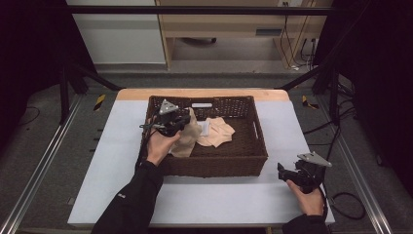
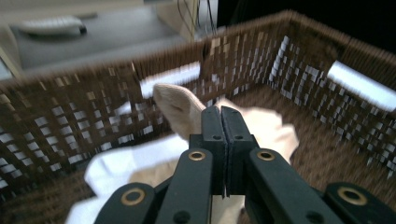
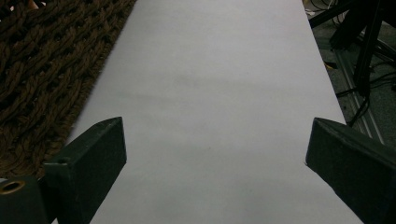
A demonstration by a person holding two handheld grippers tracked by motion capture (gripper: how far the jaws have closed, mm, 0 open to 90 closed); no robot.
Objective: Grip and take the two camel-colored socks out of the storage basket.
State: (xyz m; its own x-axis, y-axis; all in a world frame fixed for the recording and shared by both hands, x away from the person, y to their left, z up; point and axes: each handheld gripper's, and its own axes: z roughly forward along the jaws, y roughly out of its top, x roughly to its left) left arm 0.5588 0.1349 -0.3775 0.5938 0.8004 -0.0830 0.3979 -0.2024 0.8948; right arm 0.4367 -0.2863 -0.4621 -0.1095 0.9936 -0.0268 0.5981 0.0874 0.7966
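A dark brown wicker basket (image 1: 214, 165) stands on the table, and light cloths lie inside it. My left gripper (image 1: 181, 123) is over the basket's left half, shut on a beige cloth (image 1: 187, 136) that hangs from it in a bunch. In the left gripper view the jaws meet (image 2: 222, 117) with the beige cloth (image 2: 176, 106) pinched and rising behind them, in front of the woven wall (image 2: 70, 122). A second beige cloth (image 1: 217, 131) lies flat on the basket floor. My right gripper (image 1: 283, 171) rests low at the table's front right, open, with bare table between its jaws (image 3: 215, 154).
The table top (image 1: 219, 200) is pale grey, and the basket's side (image 3: 42, 70) borders it on the left of the right gripper view. A white cloth (image 2: 119, 164) lies under the beige one. Metal frame rails and cables run along the floor at both sides.
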